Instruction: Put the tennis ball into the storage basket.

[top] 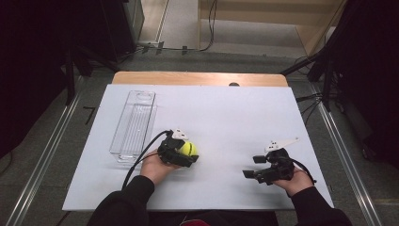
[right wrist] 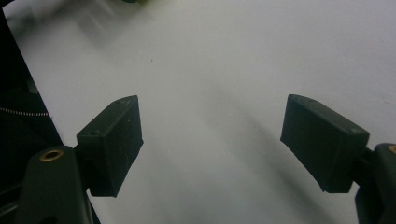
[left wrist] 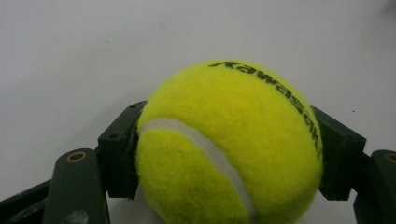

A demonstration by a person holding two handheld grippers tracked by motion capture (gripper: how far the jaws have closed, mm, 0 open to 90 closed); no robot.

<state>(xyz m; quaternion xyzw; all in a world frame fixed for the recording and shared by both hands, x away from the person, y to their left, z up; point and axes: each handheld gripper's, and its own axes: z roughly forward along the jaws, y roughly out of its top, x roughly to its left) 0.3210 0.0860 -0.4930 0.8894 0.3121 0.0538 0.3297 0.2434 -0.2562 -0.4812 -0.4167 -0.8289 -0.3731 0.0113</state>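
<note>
While both forearms come in from the near edge in black sleeves, the left hand-held gripper (top: pixel 184 155) sits closer to the middle of the counter (top: pixel 226 117) and has its jaws clamped on a yellow-green tennis ball (top: pixel 189 149). Left gripper view: ball (left wrist: pixel 229 144) wedged between the two black pads, one pad touching each flank, white seam curving across the front, black lettering over the top. Ball looks to rest on or just above the white surface; contact underneath is hard to tell from this angle. No gap between pads and felt, so a firm grip.

Right hand-held gripper (top: pixel 250 169) is well apart from the ball, near the front right of the counter, pointing left across it. Jaws stand wide open, nothing between them. Right gripper view confirms: both pads spread, bare white sheet (right wrist: pixel 210 70) in the gap. A cable trails from each unit back toward the person; grey three-cornered plate (top: pixel 282 143) visible on top of the right one.

Farther back on the left: clear plastic tray (top: pixel 133 125), long and narrow, lying lengthwise away from the person, its near end just beside the left hand (top: pixel 156 165). Appears to hold nothing.

Beyond the white sheet, a strip of wooden counter edge (top: pixel 197 78) shows, then grey floor (top: pixel 221 56) with cables.
</note>
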